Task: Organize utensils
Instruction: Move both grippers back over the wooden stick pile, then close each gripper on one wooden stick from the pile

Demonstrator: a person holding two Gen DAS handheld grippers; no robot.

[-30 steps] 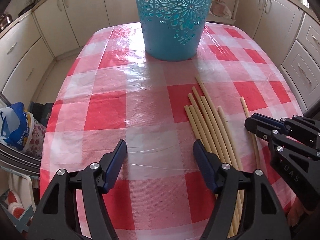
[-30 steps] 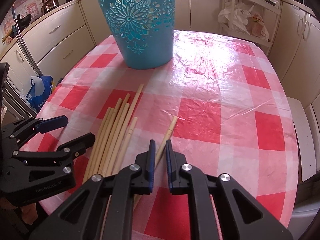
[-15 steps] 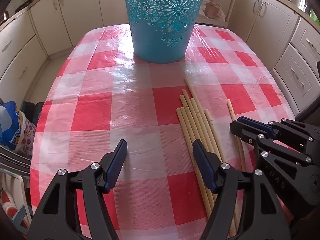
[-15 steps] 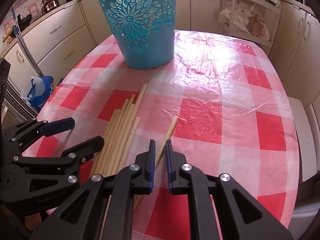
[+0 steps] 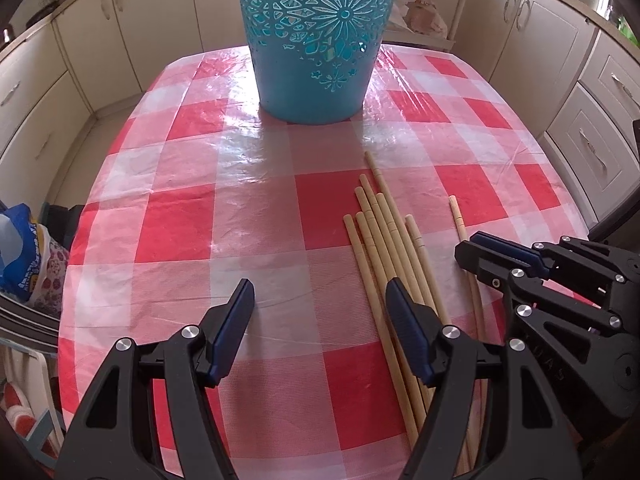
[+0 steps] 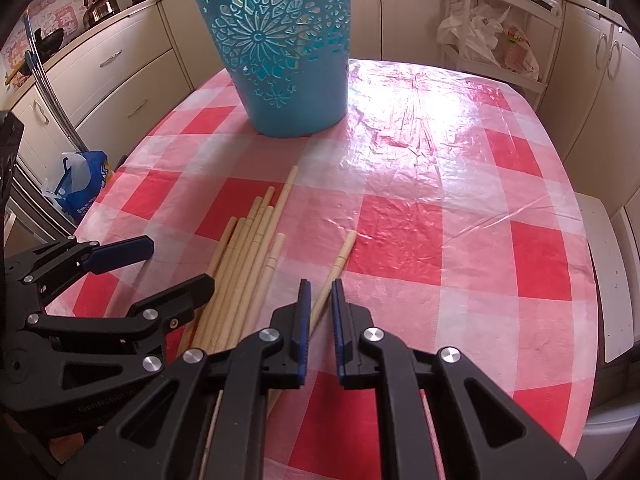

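Underneath everything lay a red-and-white checked plastic tablecloth (image 5: 248,184) on a table ringed by cream kitchen cabinets (image 6: 116,64); a kettle (image 6: 98,6) sat on the counter. A turquoise cut-out flower-pattern bucket (image 5: 312,36) stood at the far end. A bundle of bamboo chopsticks (image 5: 384,248) lay near the front edge, one stray chopstick (image 6: 340,258) just beside it. The left gripper (image 5: 320,308) was spread wide, empty, above the cloth left of the bundle. The right gripper (image 6: 319,298) was nearly pressed together, holding nothing, over the stray chopstick. Its side lettering was too faint to read.
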